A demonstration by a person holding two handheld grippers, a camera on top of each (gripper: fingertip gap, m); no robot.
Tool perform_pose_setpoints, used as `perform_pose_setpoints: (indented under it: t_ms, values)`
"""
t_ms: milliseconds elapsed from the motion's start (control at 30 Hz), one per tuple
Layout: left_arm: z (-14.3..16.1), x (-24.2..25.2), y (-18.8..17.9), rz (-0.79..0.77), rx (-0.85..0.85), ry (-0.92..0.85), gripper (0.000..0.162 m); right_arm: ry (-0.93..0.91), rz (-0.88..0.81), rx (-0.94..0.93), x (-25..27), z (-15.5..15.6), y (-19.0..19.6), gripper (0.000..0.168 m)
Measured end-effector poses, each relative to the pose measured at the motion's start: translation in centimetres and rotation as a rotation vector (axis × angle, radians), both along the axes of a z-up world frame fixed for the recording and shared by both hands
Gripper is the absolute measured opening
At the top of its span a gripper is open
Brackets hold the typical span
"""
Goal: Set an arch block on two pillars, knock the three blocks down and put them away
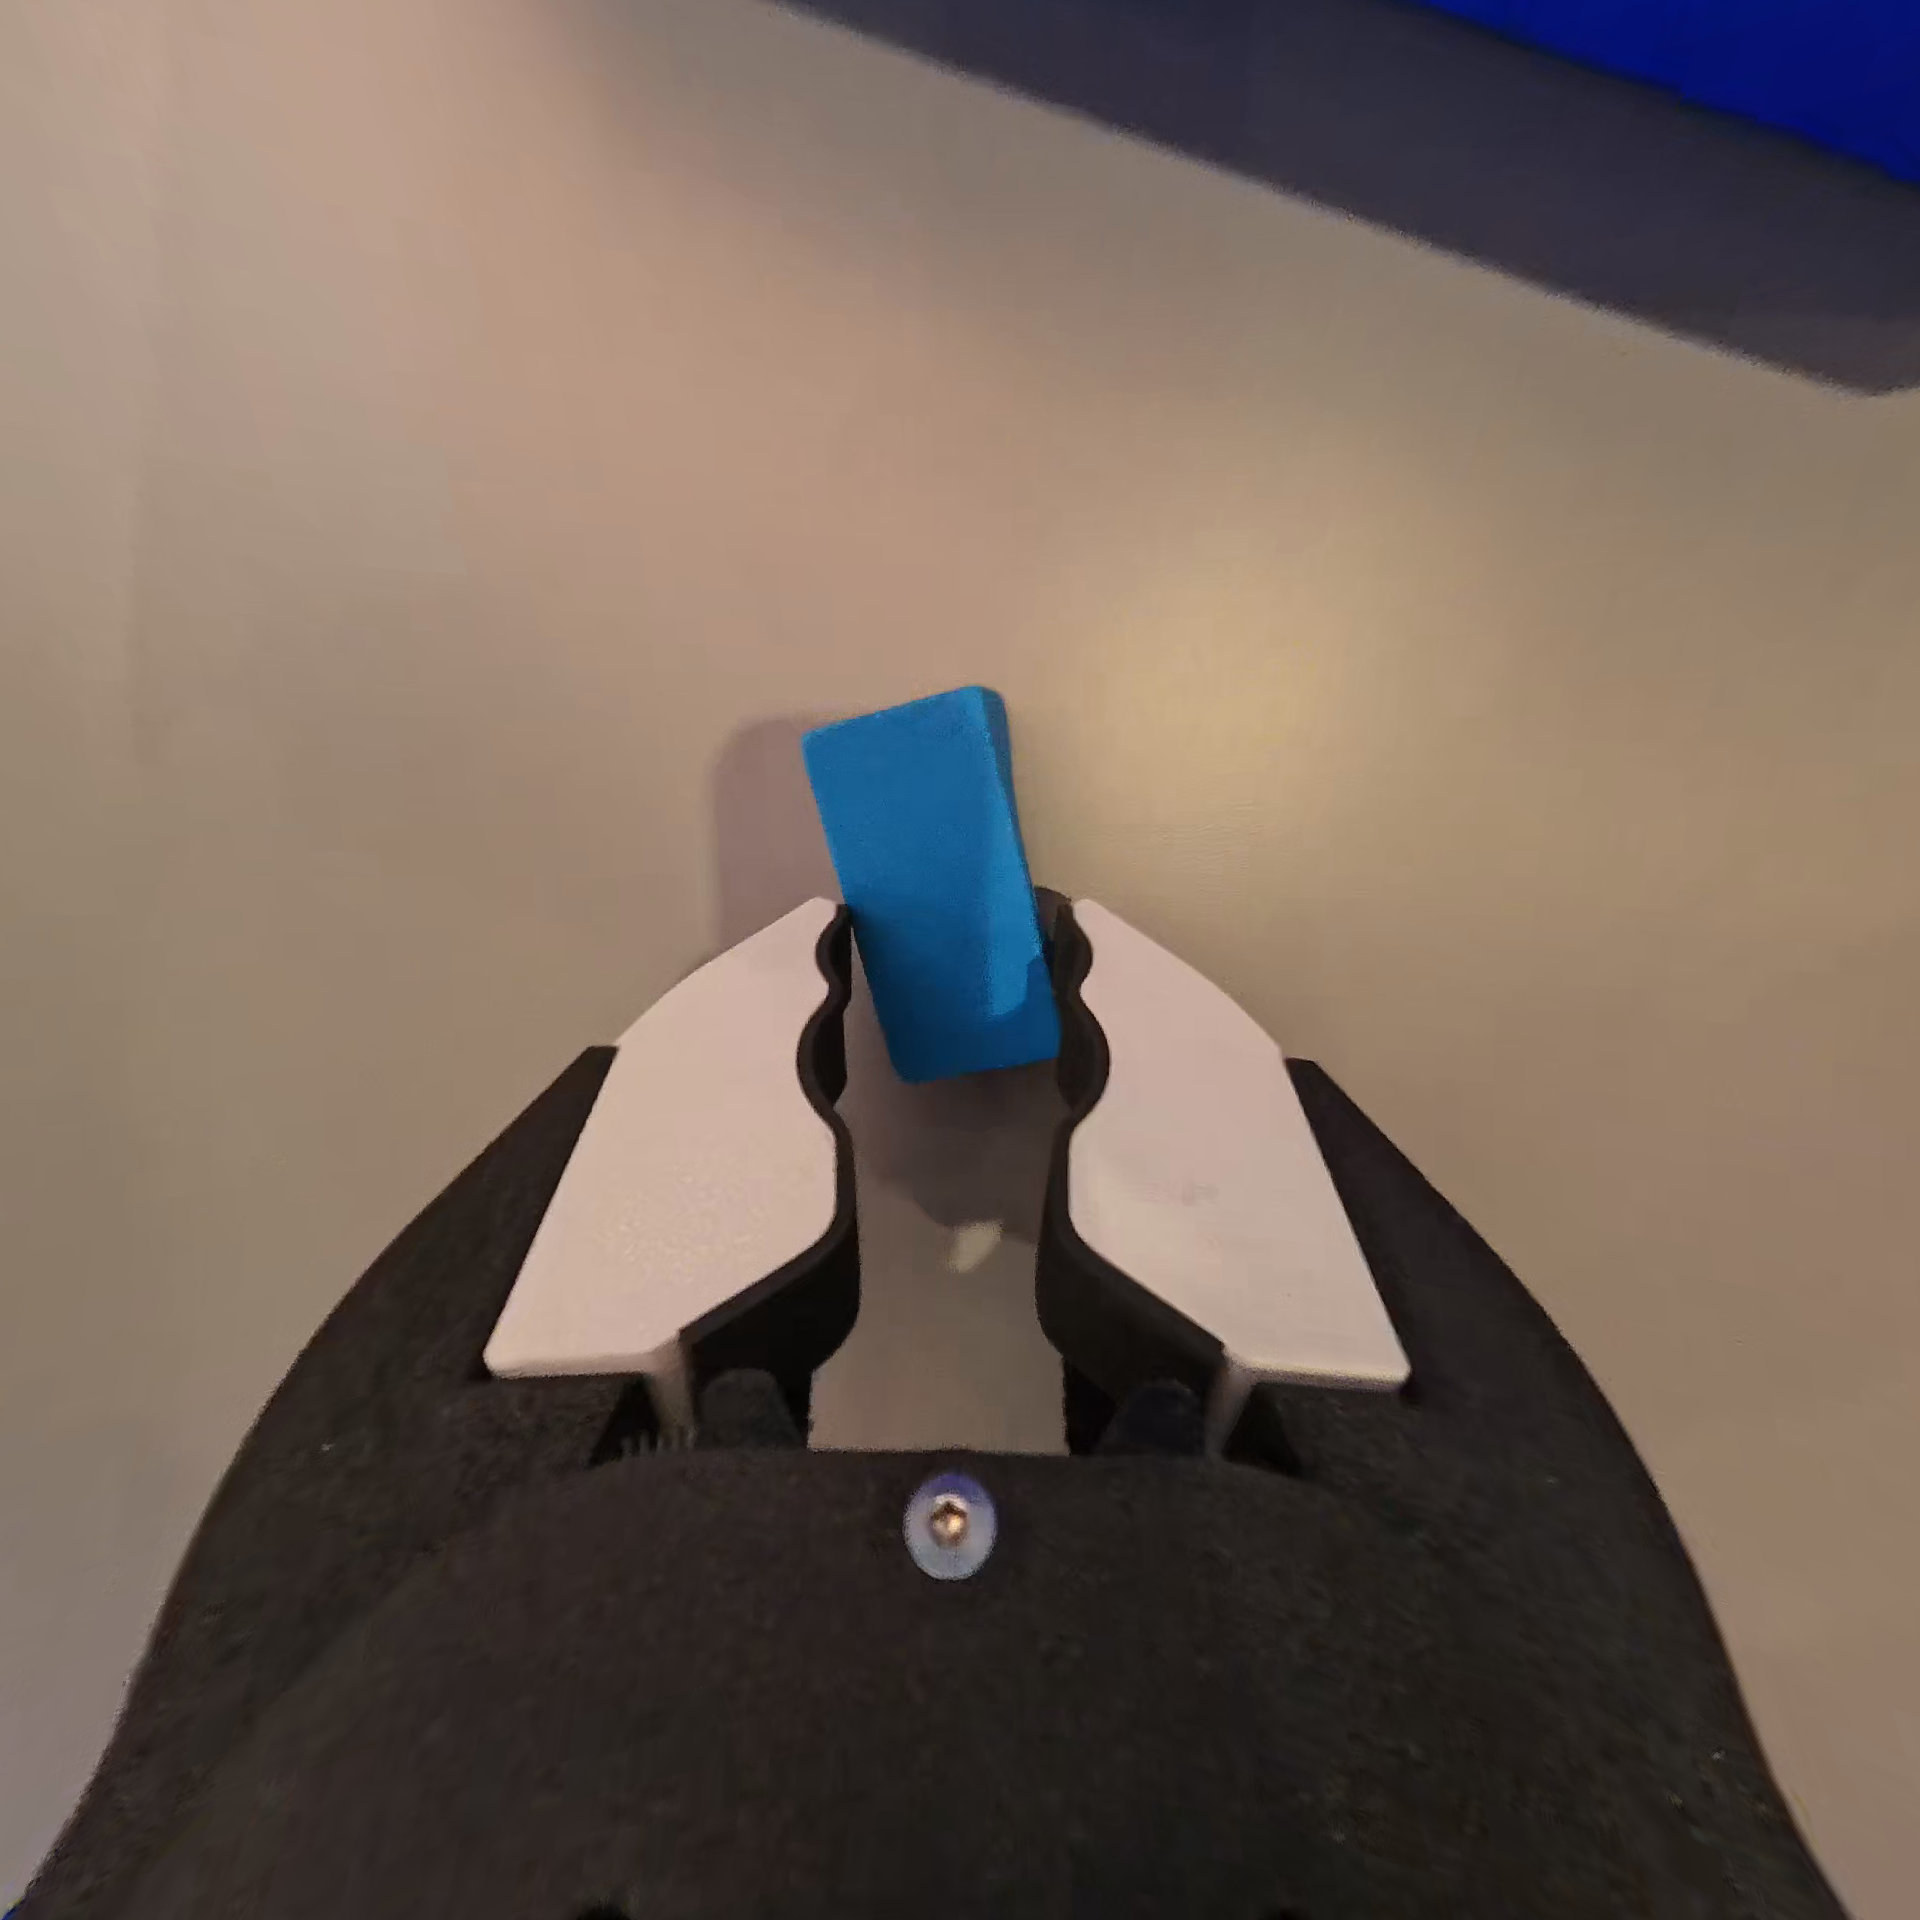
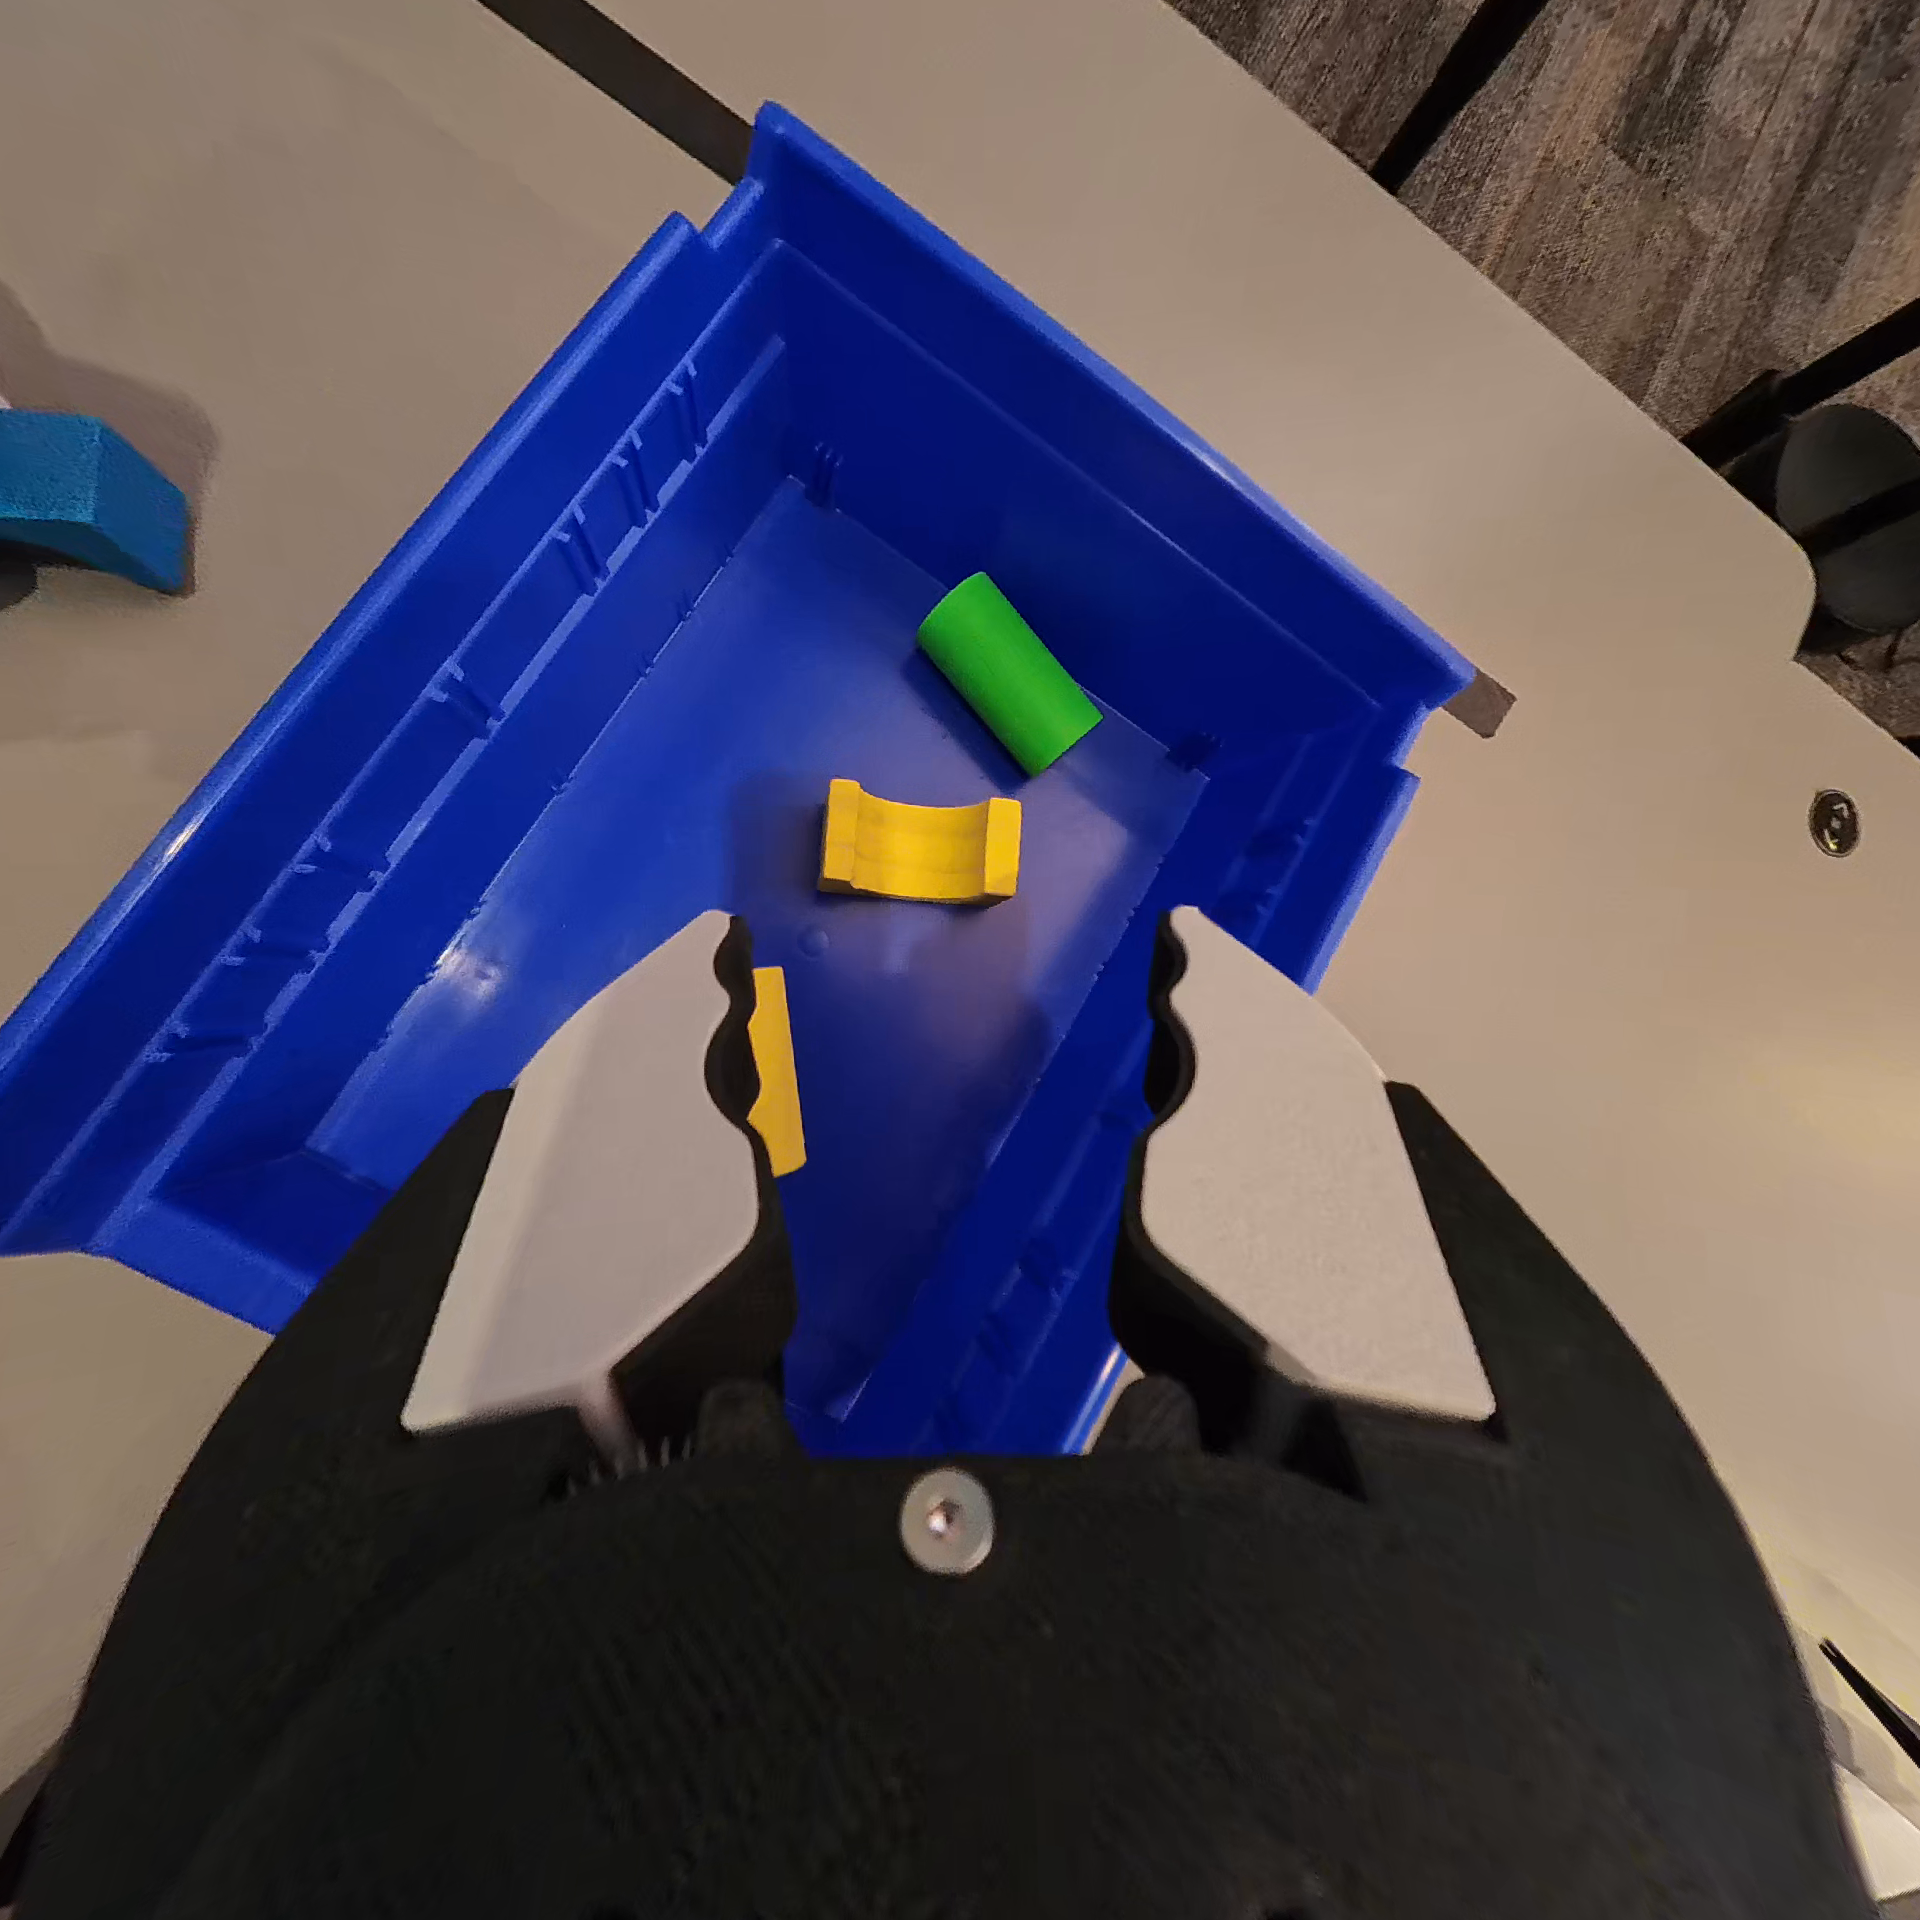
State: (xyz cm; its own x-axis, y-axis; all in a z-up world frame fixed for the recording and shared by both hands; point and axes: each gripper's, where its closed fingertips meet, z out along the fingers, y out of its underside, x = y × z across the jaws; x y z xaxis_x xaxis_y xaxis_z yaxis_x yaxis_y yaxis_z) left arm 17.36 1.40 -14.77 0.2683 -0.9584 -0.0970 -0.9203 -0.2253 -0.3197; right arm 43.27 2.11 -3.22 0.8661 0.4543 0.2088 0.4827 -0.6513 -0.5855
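In the left wrist view my left gripper (image 1: pixel 951 920) is shut on a blue block (image 1: pixel 925 873) and holds it tilted above the beige table (image 1: pixel 416 520). The same blue block, with a curved underside, shows at the far left of the right wrist view (image 2: pixel 94 499). My right gripper (image 2: pixel 945 935) is open and empty above the blue bin (image 2: pixel 416 727). In the bin lie a green cylinder (image 2: pixel 1008 670), a yellow arch block (image 2: pixel 920 854) and another yellow block (image 2: pixel 777 1070), which is partly hidden behind my left finger.
The bin's rim and its shadow cross the top right of the left wrist view (image 1: pixel 1662 104). In the right wrist view the table's rounded edge (image 2: pixel 1766 551) runs beyond the bin, with carpet floor and a black chair base (image 2: pixel 1849 520) past it. Some 30 cm of space lies between my two pairs of fingers. The left gripper is farther from the green cylinder (image 2: pixel 1008 670), some 25 cm, than the right, some 12 cm.
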Motion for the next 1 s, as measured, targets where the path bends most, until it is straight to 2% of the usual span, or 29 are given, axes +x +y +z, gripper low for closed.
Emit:
perform_pose_setpoints:
  t_ms: [67, 133, 167, 267, 367, 433, 467, 533, 600, 667, 700, 800, 833, 1000]
  values:
    - [-0.1, 0.0, 0.2, 0.010, 0.011, 0.006, 0.039, -0.012, 0.007, -0.017, -0.2, -0.4, 0.0, 0.075]
    - [0.4, 0.1, 0.4, 0.043, 0.016, -0.023, 0.054, -0.032, 0.007, -0.014, -0.1, -0.4, 0.2, 0.075]
    - [1.1, 0.0, 0.2, 0.056, 0.015, -0.051, 0.058, -0.033, 0.007, -0.006, -0.1, -0.3, 0.3, 0.075]
    - [5.1, -2.0, -0.7, 0.088, 0.082, -0.139, 0.055, -0.011, 0.005, 0.023, -0.1, 0.3, 0.4, 0.075]
    - [11.2, -9.1, -0.1, 0.209, 0.269, -0.162, 0.051, -0.002, -0.008, 0.047, 0.3, 0.9, 0.4, 0.075]
    - [14.7, -16.8, 0.4, 0.375, 0.361, -0.134, 0.048, -0.001, -0.015, 0.068, 0.5, 1.2, 0.6, 0.075]
    - [15.3, -20.9, 0.2, 0.467, 0.353, -0.119, 0.046, -0.002, -0.021, 0.085, 0.5, 1.4, 0.8, 0.075]
    - [14.1, -27.7, -1.1, 0.616, 0.217, -0.096, 0.037, 0.003, -0.025, 0.103, 0.3, 1.7, 1.1, 0.074]
    - [11.4, -32.7, -1.5, 0.736, 0.099, -0.087, 0.040, -0.008, -0.018, 0.100, 0.0, 1.6, 1.2, 0.074]
    - [7.8, -36.1, -2.2, 0.816, -0.006, -0.048, 0.038, -0.025, -0.008, 0.086, -0.3, 1.3, 1.1, 0.074]
    - [6.1, -37.4, -2.7, 0.848, -0.058, -0.012, 0.042, -0.033, -0.001, 0.079, -0.5, 1.2, 1.1, 0.074]
    - [2.9, -39.0, -3.7, 0.897, -0.142, 0.046, 0.046, -0.052, 0.013, 0.059, -1.0, 0.6, 1.3, 0.074]
    - [2.4, -39.2, -3.7, 0.900, -0.139, 0.066, 0.052, -0.061, 0.016, 0.053, -1.0, 0.4, 1.3, 0.074]
    - [1.0, -39.8, -3.5, 0.950, -0.154, 0.148, 0.049, -0.075, 0.028, 0.035, -1.2, -0.1, 1.3, 0.074]
